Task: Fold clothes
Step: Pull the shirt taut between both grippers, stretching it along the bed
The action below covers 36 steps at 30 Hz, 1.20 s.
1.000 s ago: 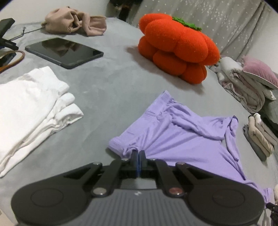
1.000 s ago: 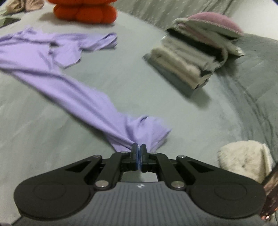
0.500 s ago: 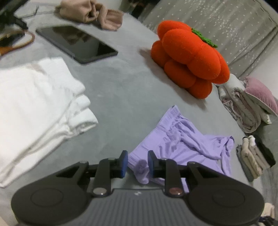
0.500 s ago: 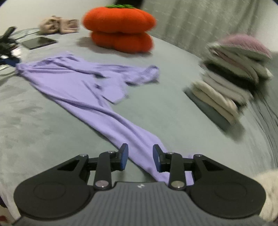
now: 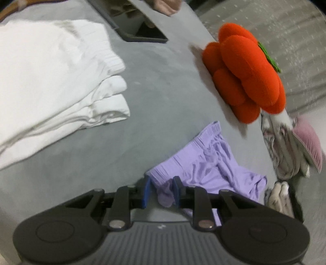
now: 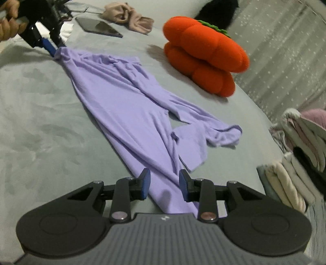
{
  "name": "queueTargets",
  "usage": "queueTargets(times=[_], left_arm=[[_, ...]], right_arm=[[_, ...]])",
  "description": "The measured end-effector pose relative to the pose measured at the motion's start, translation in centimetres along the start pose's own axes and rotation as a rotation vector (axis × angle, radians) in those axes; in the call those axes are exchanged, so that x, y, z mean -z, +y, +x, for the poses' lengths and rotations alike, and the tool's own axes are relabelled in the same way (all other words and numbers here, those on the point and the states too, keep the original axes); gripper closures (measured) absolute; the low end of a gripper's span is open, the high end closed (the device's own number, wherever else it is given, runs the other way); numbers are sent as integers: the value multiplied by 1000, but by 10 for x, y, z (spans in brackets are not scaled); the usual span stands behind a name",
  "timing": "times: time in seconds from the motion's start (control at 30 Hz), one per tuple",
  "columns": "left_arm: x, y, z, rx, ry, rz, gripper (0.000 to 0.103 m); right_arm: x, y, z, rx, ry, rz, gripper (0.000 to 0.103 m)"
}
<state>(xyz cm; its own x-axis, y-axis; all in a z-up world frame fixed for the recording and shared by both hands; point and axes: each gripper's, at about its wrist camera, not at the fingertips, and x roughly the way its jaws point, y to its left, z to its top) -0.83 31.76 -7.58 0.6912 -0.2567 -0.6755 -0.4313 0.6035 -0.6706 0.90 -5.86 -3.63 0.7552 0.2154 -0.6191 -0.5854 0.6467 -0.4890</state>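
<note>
Lilac trousers [image 6: 126,106] lie stretched out on the grey bed cover [image 6: 40,132], one leg running toward me and the other folded over at its end. My right gripper [image 6: 164,175] straddles the near leg; its jaws are closing, and the flat cloth between the pads is not pinched. My left gripper [image 5: 162,181] is at the waistband corner of the trousers [image 5: 203,163], jaws apart, with a loose bunch of cloth between them. In the right wrist view a hand holds that left gripper, its blue finger [image 6: 47,44] beside the waistband corner.
An orange pumpkin cushion [image 6: 205,53] sits beyond the trousers. Folded white clothes [image 5: 51,81] lie on the left. A dark tablet [image 6: 99,27] and a beige garment [image 6: 130,18] are at the far end. A stack of folded clothes [image 6: 299,163] stands on the right.
Both grippers were shut on the lilac cloth a second ago; their jaws now stand apart. The right gripper has swung round to look along the trousers. The left view has rolled and shifted.
</note>
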Motion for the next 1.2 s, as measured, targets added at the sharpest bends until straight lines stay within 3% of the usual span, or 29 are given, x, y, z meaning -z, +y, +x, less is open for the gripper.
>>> queueTargets(times=[0.37,0.47,0.5,0.53,0.67,0.93,1.2], left_arm=[[6,12,-2,44,-88,-165,83],[7,9,-3,34,-111,-156,88],[7,9,-4,33,-122,-155,90],[6,9,-6,34,-133,-151,92],[4,4,-18,33,-172,-106,94],[2,4,-30,-2,-179,-21,94],[-3,6,-48,-51,-235,52,96]], right_arm=[[-6,24,18,13,-19,-149,77],[-7,28,22,9,-28,-155,91],[-7,29,22,3,-28,-156,101],[-8,30,22,3,-27,-158,102],[-13,32,6,-10,-52,-146,103],[-19,47,-61,-146,-123,-126,103],[-17,56,-77,-286,-131,-58,103]])
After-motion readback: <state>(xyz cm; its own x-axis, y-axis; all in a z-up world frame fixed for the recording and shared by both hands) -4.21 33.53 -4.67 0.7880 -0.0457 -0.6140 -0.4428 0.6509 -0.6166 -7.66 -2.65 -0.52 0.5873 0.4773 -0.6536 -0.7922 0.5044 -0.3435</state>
